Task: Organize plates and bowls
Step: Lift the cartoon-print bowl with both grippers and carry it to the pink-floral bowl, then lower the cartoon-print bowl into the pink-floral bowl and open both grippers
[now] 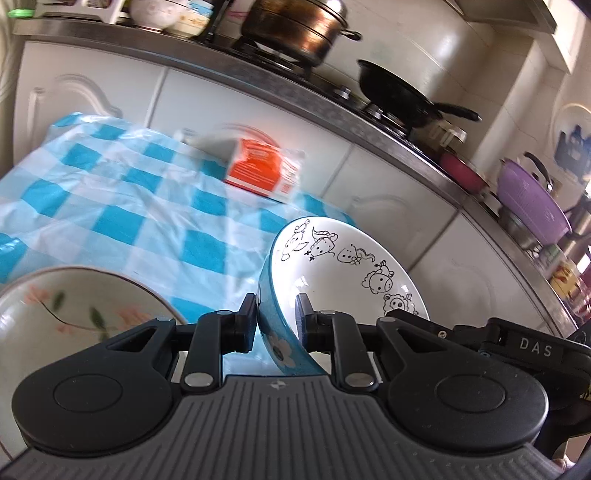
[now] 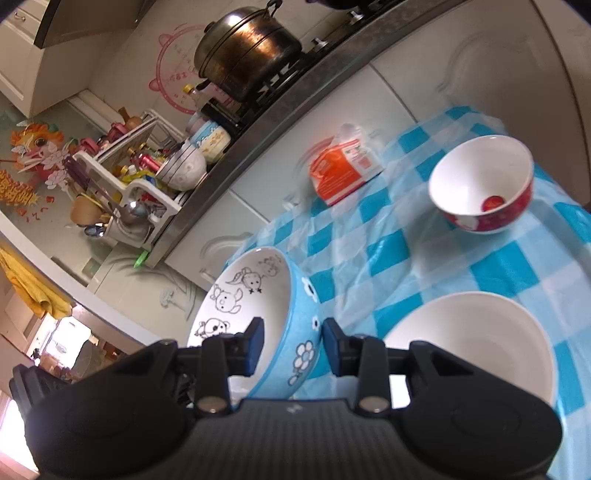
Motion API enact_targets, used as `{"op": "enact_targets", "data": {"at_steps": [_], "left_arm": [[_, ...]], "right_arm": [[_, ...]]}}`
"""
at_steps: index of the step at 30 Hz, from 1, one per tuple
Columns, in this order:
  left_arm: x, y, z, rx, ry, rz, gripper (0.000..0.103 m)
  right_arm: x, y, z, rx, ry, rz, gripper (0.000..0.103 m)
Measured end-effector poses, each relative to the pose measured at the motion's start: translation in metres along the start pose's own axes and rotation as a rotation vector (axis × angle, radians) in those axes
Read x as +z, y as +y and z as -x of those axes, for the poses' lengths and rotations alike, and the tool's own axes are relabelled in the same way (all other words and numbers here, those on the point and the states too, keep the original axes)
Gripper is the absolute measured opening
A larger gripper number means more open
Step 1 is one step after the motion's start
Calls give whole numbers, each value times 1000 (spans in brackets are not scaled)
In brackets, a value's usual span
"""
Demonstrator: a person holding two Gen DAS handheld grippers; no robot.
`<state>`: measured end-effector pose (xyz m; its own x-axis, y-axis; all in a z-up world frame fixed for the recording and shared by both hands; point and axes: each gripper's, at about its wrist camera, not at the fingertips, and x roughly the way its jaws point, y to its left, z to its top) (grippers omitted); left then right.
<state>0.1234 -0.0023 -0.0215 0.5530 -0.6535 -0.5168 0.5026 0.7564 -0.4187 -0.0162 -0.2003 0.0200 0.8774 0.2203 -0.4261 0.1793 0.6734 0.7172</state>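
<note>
A blue bowl [image 1: 343, 266] with black cartoon animals on its white inside hangs tilted over the blue-checked tablecloth [image 1: 122, 192]. My left gripper [image 1: 276, 319] is shut on its near rim, one pad inside and one outside. The right gripper [image 1: 413, 317] reaches the same bowl from the right. In the right wrist view my right gripper [image 2: 294, 343] straddles the blue bowl's [image 2: 255, 295] flowered wall and holds it. A flower-patterned dish [image 1: 74, 306] lies at the lower left. A white dish [image 2: 480, 332] and a red bowl [image 2: 484, 184] rest on the cloth [image 2: 461, 258].
An orange carton [image 1: 258, 166] lies at the cloth's far edge, against white cabinet doors [image 1: 388, 177]. Above runs a counter with a steel pot [image 1: 295, 26], a black pan [image 1: 399, 92] and a purple pan [image 1: 528, 195]. A crowded dish rack [image 2: 140, 177] stands further along it.
</note>
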Motion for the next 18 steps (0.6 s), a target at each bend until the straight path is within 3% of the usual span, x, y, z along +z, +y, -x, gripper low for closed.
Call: {"op": "enact_targets", "data": {"at_steps": [12, 18], "left_arm": [[-26, -35, -12, -55, 71, -75, 19], [-39, -46, -25, -43, 112, -118, 20]], "right_arm": [[-13, -35, 53, -31, -87, -59, 36], [-21, -52, 67, -63, -107, -73, 36]]}}
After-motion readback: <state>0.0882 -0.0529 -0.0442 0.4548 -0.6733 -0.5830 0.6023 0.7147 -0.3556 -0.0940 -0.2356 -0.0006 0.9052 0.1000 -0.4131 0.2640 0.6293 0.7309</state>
